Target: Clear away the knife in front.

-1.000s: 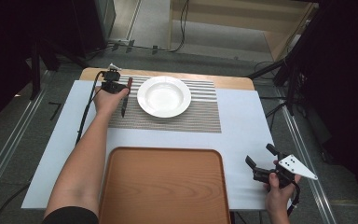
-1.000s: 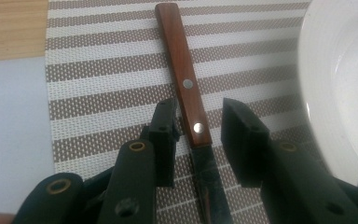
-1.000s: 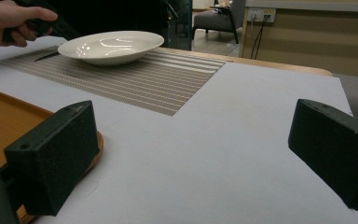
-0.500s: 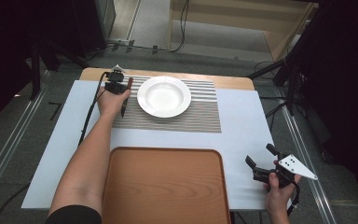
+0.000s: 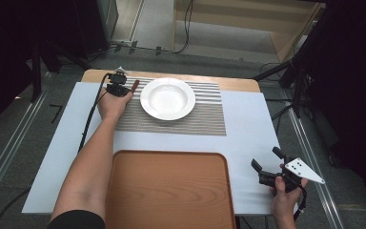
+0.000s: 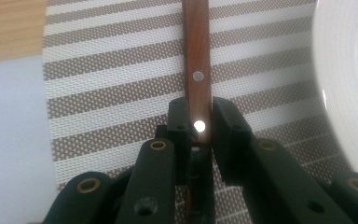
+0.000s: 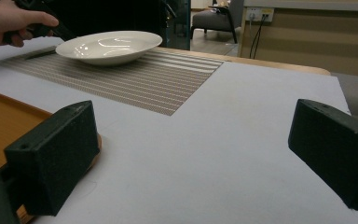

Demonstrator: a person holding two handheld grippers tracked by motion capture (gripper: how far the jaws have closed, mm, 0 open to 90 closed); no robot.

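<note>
nearest the person, a brown tray [image 5: 171,191] on the white table [image 5: 248,129]. just beside the tray's right edge, right claw [image 5: 268,171] held low over the bare table, jaws spread wide with nothing between them; in the right gripper view both black jaws frame white surface, the tray's corner behind the left one. beyond the tray, a striped mat [image 5: 190,117] carrying a white plate [image 5: 167,98], empty and upright. at the plate's left, left claw [image 6: 198,122] closed tight on a wooden knife handle [image 6: 197,51], jaws pinching it at the lower rivet. handle lying along the mat, just beside the plate's rim without touching, running away from the claw toward the mat's far edge. seen from above, left claw [image 5: 119,88] near the mat's far left corner, handle tip [image 5: 135,84] poking out between it and the plate. blade hidden under the claw, so cannot tell its shape.
</note>
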